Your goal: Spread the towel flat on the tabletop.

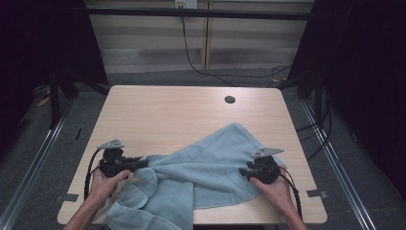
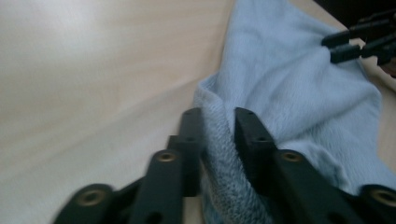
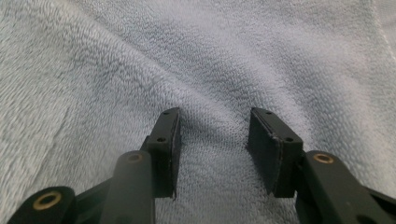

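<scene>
There are no words, numbers, labels or signs to read anywhere in these pictures. The blue towel (image 1: 201, 167) has no tag or name on it that can be seen. The wooden counter (image 1: 167, 110) under the towel is plain, with no writing on it.
</scene>
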The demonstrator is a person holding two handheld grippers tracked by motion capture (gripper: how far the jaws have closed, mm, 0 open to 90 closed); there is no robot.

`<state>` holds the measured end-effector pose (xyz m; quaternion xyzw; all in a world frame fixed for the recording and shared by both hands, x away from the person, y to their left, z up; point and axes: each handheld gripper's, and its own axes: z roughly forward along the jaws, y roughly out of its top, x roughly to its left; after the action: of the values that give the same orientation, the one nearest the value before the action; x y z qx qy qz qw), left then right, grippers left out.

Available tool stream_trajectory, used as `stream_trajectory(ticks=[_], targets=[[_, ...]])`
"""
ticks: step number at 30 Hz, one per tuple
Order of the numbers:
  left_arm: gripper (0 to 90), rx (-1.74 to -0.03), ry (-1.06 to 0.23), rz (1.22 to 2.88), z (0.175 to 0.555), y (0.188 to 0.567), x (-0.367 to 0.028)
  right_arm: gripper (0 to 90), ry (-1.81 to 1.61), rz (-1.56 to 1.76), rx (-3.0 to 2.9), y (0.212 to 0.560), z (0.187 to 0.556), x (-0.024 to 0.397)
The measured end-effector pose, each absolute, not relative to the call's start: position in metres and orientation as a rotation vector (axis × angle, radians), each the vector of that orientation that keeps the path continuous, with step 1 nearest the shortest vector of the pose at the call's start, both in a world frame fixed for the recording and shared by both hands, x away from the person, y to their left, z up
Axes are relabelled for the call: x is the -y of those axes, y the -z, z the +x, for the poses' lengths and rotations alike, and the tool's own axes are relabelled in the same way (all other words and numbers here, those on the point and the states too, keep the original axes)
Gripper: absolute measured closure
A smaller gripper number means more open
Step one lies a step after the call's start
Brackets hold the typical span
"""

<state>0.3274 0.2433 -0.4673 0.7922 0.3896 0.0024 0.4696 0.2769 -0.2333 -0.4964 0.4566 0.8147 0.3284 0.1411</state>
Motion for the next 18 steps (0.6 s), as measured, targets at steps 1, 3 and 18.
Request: stream_trajectory(ticks=[1, 3, 18], targets=[[62.2, -0.968, -0.014, 1.898, 0.340, 0.461, -0.240, 54.4, -0.935, 1.291, -2.356, 0.497, 0.286, 0.228], [59.4, -0.976, -0.016, 1.876, 0.347, 0.460, -0.239, 53.8, -0.945, 1.295, -2.359, 0.497, 0.297, 0.224], [74.1, -1.027, -0.011, 2.048, 0.389, 0.503, -0.206, 50.7, -0.989, 1.310, -2.309, 0.504, 0.380, 0.192]])
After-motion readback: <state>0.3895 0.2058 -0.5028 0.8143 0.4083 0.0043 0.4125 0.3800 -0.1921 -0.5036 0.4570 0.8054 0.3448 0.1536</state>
